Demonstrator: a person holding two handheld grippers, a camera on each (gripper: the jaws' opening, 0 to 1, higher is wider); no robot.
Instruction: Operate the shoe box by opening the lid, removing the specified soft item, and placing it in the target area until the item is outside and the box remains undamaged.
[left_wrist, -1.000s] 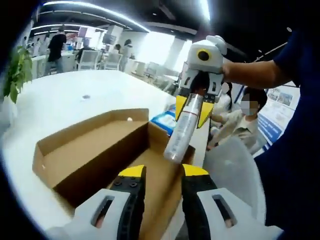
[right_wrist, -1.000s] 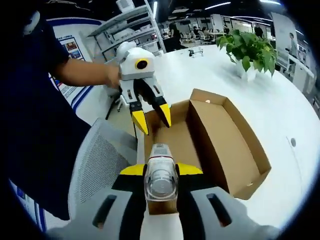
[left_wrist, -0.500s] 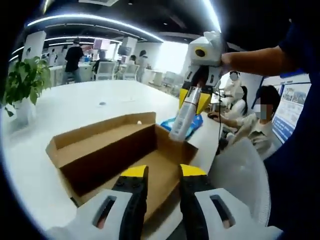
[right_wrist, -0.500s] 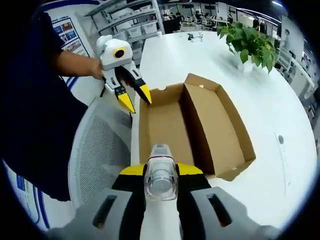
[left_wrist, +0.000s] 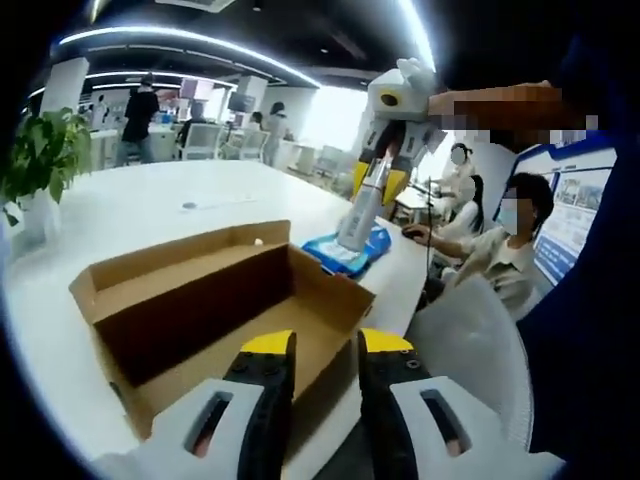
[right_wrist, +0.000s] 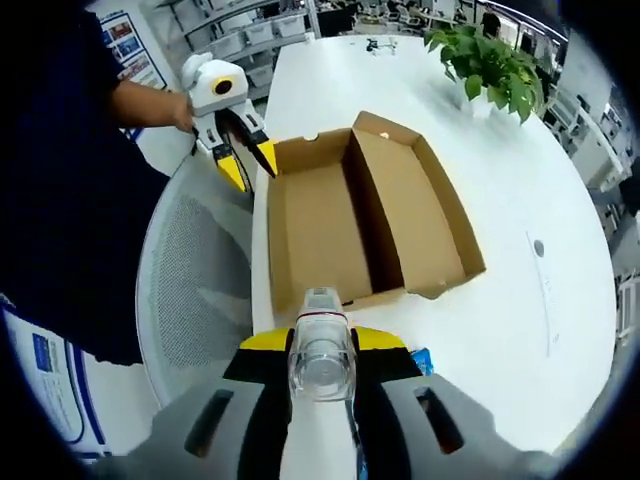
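I hold two grippers over a white table (right_wrist: 500, 150), and the open cardboard shoe box (right_wrist: 360, 215) is my landmark. It lies flat with its lid folded out beside the tray, both halves bare cardboard inside.

My right gripper (left_wrist: 377, 183) is pinched on a pale tube-like item (right_wrist: 321, 345) with a clear rounded end, held lengthwise between the jaws. The item is outside the box, raised above the table just past the box's short end, over a blue packet (left_wrist: 347, 250) lying beside that end.

My left gripper (right_wrist: 240, 160) hangs at the opposite short end of the box, off the table edge above a white mesh chair (right_wrist: 190, 290). Its yellow-tipped jaws are spread and hold nothing.

I judge the item light and somewhat squeezable, with a smooth, possibly slippery skin. A grip around its middle, as now, seems safest; firm pressure could dent it.

A potted plant (right_wrist: 495, 65) stands well beyond the box's far long side.
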